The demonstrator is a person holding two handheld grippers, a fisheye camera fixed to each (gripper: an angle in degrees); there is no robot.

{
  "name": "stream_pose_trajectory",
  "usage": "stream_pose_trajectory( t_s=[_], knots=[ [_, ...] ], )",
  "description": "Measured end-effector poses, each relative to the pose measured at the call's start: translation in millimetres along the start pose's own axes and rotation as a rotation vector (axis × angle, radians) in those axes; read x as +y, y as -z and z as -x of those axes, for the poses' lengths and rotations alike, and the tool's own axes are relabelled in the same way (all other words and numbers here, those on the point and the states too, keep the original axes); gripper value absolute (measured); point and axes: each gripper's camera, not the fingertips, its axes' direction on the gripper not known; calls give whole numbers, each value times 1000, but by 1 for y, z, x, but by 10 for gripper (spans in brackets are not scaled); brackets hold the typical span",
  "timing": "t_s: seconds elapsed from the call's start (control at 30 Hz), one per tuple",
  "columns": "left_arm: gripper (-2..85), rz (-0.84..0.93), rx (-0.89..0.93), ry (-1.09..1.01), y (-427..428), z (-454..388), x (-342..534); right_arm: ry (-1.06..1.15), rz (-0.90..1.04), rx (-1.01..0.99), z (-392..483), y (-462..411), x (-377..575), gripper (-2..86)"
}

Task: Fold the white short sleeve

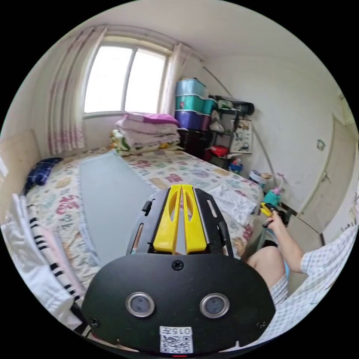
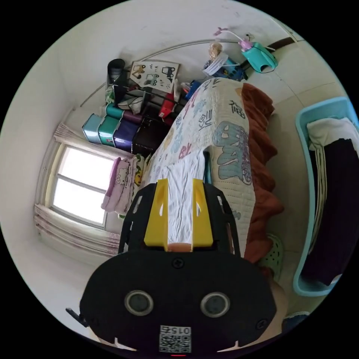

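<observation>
Left gripper (image 1: 181, 187): yellow jaws drawn together with only a thin slit between them, nothing held; it hangs above a pale grey-blue flat mat (image 1: 108, 202) spread on the bed with the floral-print quilted cover (image 1: 179, 170). The white short sleeve garment (image 1: 233, 202) lies crumpled on the bed near its far edge, well apart from the left gripper. In the left gripper view a person's hand (image 1: 276, 220) holds the other gripper just past that bed edge, close to the white garment; a bare knee and a checked sleeve show lower right. A stack of folded striped and white clothes (image 1: 37, 258) sits at the left edge of the view. Folded pink and purple bedding (image 1: 147, 131) is piled by the window, with stacked teal and purple storage boxes (image 1: 190, 103) beside it. Right gripper (image 2: 179, 185): yellow jaws spread apart, with the white garment (image 2: 181, 202) seen in the gap between them; whether either jaw touches the cloth cannot be told. In this view the garment lies on the bed cover at its edge, above a rust-brown ruffled bed skirt (image 2: 261, 164). A light blue plastic basket (image 2: 304, 224) holding dark and cream clothes stands on the floor beside the bed.
</observation>
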Motion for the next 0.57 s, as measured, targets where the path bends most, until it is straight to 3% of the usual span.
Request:
stream_pose_trajectory(
  t_s=[0.1,0.17,0.23,0.37,0.47,0.57],
  knots=[
    [-2,191,185,-52,-140,-55,-25,400,87,-107,57,-2,4,66],
    [-2,310,239,-53,-237,-86,-33,734,224,-80,111,-8,30,83],
    [-2,376,286,-35,-298,-101,-35,919,414,-146,144,-14,43,97],
    [-3,533,450,119,-417,-114,-41,1065,725,-30,167,-15,69,107],
    [-4,566,505,211,-478,-124,-44,1125,730,-7,176,15,76,103],
    [-2,548,434,235,-522,-130,-59,1160,781,72,182,27,81,105]
  ],
)
